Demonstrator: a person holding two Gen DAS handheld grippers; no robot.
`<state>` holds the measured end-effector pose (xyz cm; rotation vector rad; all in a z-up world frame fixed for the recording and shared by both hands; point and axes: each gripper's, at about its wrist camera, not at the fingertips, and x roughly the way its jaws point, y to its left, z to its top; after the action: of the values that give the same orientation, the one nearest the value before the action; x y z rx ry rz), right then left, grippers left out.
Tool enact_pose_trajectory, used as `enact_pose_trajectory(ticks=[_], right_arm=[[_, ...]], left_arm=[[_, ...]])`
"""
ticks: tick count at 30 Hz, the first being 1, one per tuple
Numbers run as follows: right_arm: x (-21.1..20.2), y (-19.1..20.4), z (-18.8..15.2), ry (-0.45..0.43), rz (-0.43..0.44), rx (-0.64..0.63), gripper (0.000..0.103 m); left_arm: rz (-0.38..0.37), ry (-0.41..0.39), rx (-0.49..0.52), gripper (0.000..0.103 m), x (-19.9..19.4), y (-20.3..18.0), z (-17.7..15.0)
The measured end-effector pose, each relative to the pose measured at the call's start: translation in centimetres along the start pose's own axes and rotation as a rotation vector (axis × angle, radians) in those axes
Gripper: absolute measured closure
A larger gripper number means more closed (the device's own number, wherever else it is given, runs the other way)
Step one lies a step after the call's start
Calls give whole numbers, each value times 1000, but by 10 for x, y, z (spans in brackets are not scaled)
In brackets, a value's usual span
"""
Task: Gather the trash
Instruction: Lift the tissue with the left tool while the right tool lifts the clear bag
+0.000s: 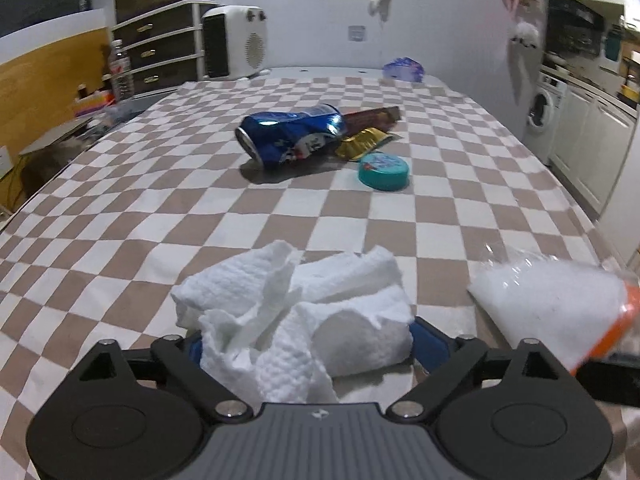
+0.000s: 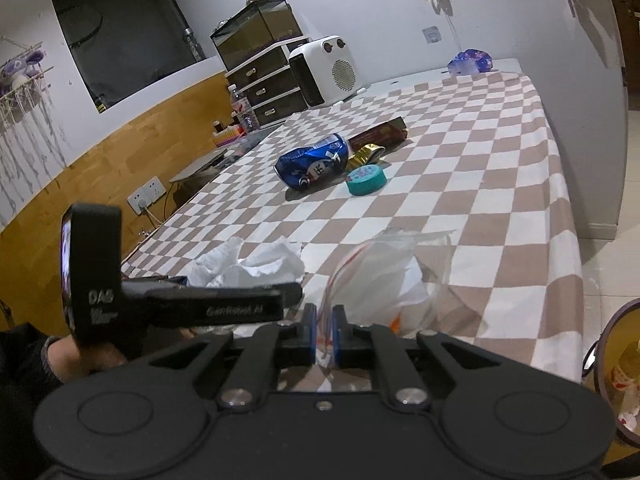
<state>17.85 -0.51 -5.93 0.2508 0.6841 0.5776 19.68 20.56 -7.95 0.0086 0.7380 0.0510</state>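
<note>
1. Two grippers are at work at the near edge of the checkered tablecloth (image 1: 248,216). The left gripper (image 1: 304,344) has its jaws spread wide, with the crumpled paper towel (image 1: 296,312) lying loose between them on the cloth, not pressed by either pad. The right gripper (image 2: 324,334) is clenched on the rim of a clear plastic bag (image 2: 384,280), which sags just beside the towel.
2. The towel is soft and springy; if the left jaws close on only a loose flap, the wad may unfold, or trail and drag on the cloth when lifted.
3. The bag's mouth looks slack and half collapsed. Held at one point only, it may fold shut, so the towel could land on the outside of the film and slide off the table edge.
4. The thin film could slip out of the narrow right-hand grip if the towel is pushed hard against it.
5. A low closing stroke might pinch the tablecloth with the towel and tug it, shifting the other trash: the crushed blue can (image 1: 290,134), the gold wrapper (image 1: 360,142), the brown wrapper (image 1: 372,115) and the teal lid (image 1: 384,170), all lying together well apart from the grippers, mid-table.
6. Both tools stand close together, so a hasty swing may knock them.
</note>
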Motion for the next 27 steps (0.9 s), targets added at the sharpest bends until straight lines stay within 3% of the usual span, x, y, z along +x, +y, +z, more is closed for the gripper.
enact_pose_trajectory(ticks=[2, 9, 10, 27], right_arm=[[-1, 1, -1, 2, 3, -2, 95], [-11, -2, -2, -10, -10, 2, 96], [-13, -3, -3, -12, -11, 3, 96], [-50, -9, -12, -46, -38, -26, 99]], left_arm=[[16, -13, -16, 22, -3, 0, -1], [98, -36, -63, 81, -12, 4, -2], [103, -38, -72, 86, -14, 5, -3], [-33, -136, -113, 89, -92, -30, -31]])
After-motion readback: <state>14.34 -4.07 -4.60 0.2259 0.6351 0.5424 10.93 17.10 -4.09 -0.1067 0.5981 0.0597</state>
